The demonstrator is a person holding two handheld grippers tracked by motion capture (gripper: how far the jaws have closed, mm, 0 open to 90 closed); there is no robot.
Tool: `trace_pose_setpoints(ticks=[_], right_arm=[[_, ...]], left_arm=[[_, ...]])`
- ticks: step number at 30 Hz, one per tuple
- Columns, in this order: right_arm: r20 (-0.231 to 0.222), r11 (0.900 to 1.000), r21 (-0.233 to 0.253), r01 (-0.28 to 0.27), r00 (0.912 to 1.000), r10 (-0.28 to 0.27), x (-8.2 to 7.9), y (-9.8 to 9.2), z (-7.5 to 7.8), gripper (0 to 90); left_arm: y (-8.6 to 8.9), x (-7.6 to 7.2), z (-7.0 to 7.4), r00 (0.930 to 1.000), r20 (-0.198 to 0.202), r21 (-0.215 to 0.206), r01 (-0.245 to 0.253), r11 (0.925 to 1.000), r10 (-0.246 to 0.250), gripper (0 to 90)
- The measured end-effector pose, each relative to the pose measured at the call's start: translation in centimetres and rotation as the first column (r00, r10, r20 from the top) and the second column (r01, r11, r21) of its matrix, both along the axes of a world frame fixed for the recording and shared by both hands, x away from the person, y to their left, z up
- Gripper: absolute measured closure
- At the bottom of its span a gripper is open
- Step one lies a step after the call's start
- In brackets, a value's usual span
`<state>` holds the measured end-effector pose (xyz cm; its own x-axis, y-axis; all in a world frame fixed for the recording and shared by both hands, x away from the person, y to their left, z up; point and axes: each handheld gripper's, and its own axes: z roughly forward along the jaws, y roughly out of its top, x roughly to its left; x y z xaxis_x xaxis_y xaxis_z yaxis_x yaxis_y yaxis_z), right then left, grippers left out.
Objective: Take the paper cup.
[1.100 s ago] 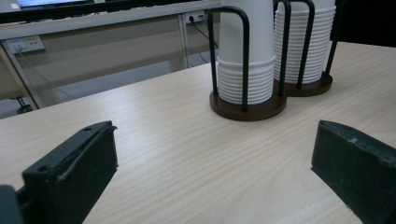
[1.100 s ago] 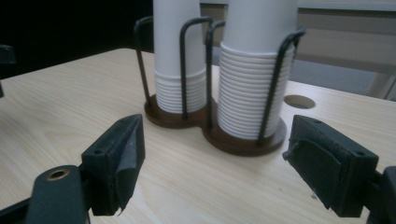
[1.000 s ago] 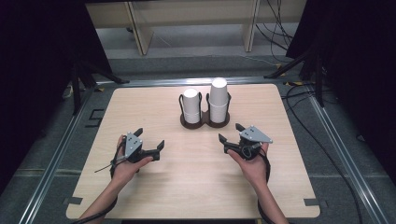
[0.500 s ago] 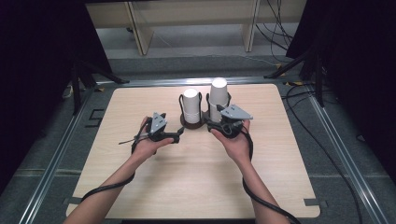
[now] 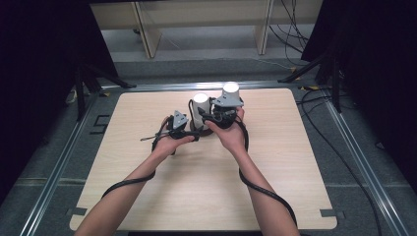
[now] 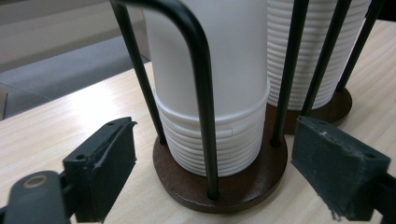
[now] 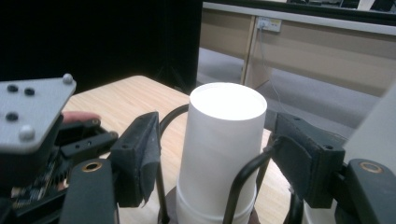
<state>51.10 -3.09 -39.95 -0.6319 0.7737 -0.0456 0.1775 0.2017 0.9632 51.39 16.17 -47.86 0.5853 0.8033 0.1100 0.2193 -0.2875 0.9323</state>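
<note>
Presently catalogued: one table (image 5: 147,196), light wood, bearing a dark wire cup holder with round wooden bases (image 6: 224,186) near its far middle, loaded with two stacks of white paper cups standing mouth-down. Shorter stack (image 5: 200,109) on the person's left; taller stack (image 5: 230,91) to its right, bases touching or nearly so. Long axis of both stacks: upright, so any lift must go straight up between the holder's black rods (image 6: 198,93). Left gripper (image 5: 193,132), held low at table level: jaws spread wide, one to each side of the near base, nothing between the pads but the base and the lowest cups; it lies just in front of the shorter stack and looks set to steady the holder. Right gripper (image 5: 212,118), held higher: jaws likewise spread, flanking the upper part of the shorter stack (image 7: 222,149), the top cup standing squarely in the gap, pads apart from its wall on both sides. Left gripper body, with grey plate (image 7: 28,112), appears in the right gripper view just beside that stack. Nearer hand for the top cup: the right, already level with it; closing needs only a squeeze across the cup's width. Contact between the left pads and the base cannot be confirmed from the high view, where the grippers overlap the holder.
</note>
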Motion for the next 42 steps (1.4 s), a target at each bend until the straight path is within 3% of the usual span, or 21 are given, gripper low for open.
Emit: trace_pose_setpoints(ticks=[4, 5, 11, 24, 25, 32, 39, 40, 42], right_arm=[[-0.013, 1.0, 0.011, 0.01, 0.9999, -0.01, 0.6, 0.5, 0.0, 33.3], [-0.011, 1.0, -0.005, 0.003, 0.9999, -0.003, 1.0, 0.7, 0.0, 33.2], [-0.023, 1.0, -0.007, 0.023, 0.9995, -0.023, 1.9, 1.2, -0.1, 32.6], [-0.031, 0.999, -0.041, 0.029, 0.9991, -0.03, 3.1, 2.1, -0.3, 32.8], [-0.028, 0.999, -0.037, 0.029, 0.9991, -0.03, 3.3, 2.3, -0.4, 33.1], [-0.035, 0.997, -0.061, 0.036, 0.9987, -0.038, 3.6, 2.7, -0.5, 33.2], [-0.037, 0.997, -0.063, 0.035, 0.9986, -0.038, 4.0, 3.1, -0.8, 32.7], [-0.025, 0.996, -0.069, 0.048, 0.9985, -0.049, 4.1, 3.1, -0.9, 32.9], [-0.041, 0.997, -0.062, 0.043, 0.9981, -0.046, 4.2, 3.2, -0.9, 32.9]], left_arm=[[-0.3, 0.2, -0.3, 1.0, -0.007, -0.004, 0.0, 1.0, 0.0, 13.8], [-0.5, 0.2, -0.4, 0.9991, -0.039, -0.015, -0.019, 0.9997, 0.019, 13.8], [-0.7, 0.9, -0.7, 0.9983, -0.053, -0.008, -0.024, 0.9997, 0.024, 14.1], [-1.6, 1.5, -1.0, 0.9984, -0.054, -0.008, -0.018, 0.9998, 0.018, 14.5], [-1.5, 1.6, -1.0, 0.998, -0.061, 0.026, -0.017, 0.9995, 0.018, 14.6], [-1.8, 1.9, -1.1, 0.998, -0.057, -0.001, -0.025, 0.9997, 0.025, 15.5], [-1.8, 2.0, -1.4, 0.9981, -0.052, 0.002, -0.033, 0.9995, 0.033, 17.4], [-1.6, 2.0, -1.3, 0.998, -0.059, 0.044, -0.02, 0.9988, 0.023, 17.6], [-1.7, 2.1, -1.3, 0.9979, -0.06, 0.038, -0.021, 0.9991, 0.023, 18.0]])
